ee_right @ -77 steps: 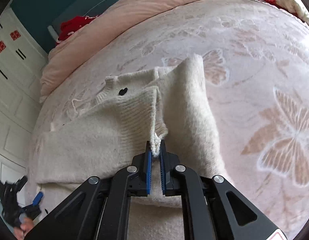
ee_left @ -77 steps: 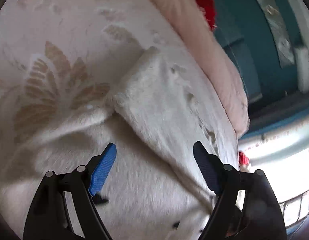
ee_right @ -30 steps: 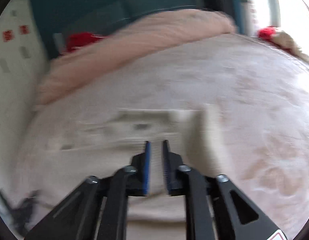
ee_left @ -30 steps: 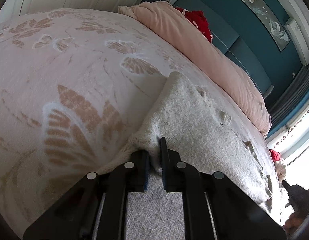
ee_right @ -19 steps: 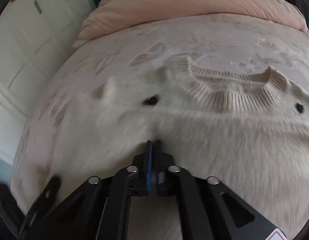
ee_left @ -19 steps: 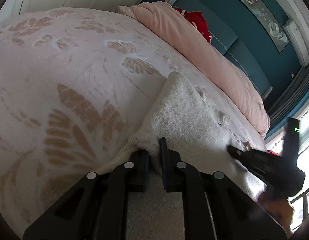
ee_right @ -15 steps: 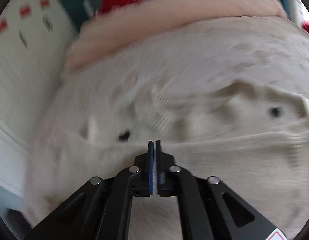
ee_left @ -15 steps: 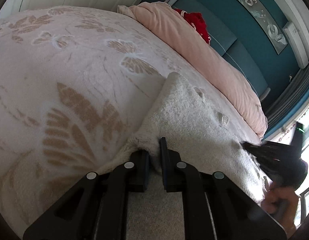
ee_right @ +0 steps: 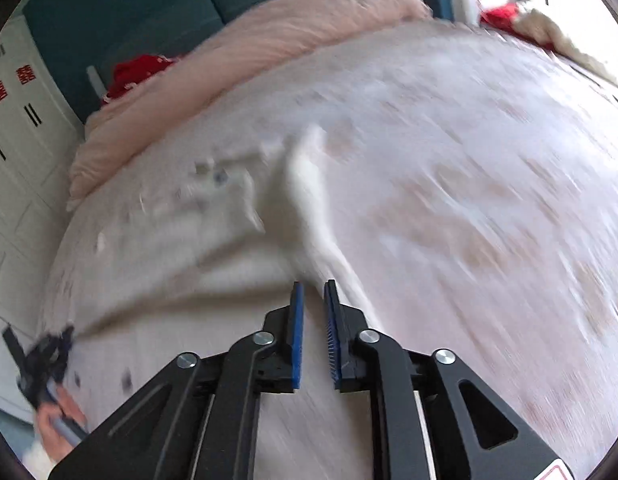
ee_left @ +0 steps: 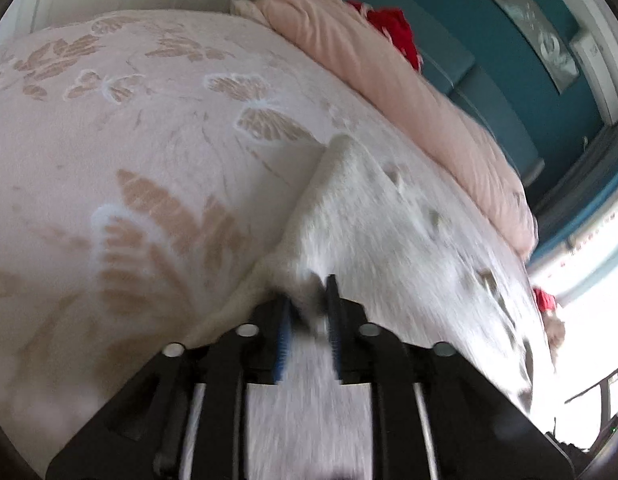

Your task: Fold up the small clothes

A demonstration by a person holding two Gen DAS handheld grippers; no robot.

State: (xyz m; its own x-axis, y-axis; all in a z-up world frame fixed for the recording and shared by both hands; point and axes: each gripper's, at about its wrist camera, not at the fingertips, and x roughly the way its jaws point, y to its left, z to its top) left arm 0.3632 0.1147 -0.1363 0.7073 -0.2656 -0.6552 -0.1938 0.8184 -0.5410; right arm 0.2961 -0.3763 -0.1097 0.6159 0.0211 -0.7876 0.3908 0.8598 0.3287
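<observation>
**Sweater flat on the bed, one gripper biting its edge**

Left wrist view: the left gripper [ee_left: 309, 308] clenches a fold of the cream sweater [ee_left: 389, 240] lying on the bed [ee_left: 149, 140]. Right wrist view, blurred: the right gripper [ee_right: 312, 304] hangs slightly parted, grasping nothing. The pink duvet [ee_right: 269, 36] borders the far edge.

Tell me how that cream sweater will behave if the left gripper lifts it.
The cream sweater would probably drape limply, since it already bunches in the left gripper. Its fuzzy knit likely grips the blue pads well. It looks light against the bedspread.
</observation>
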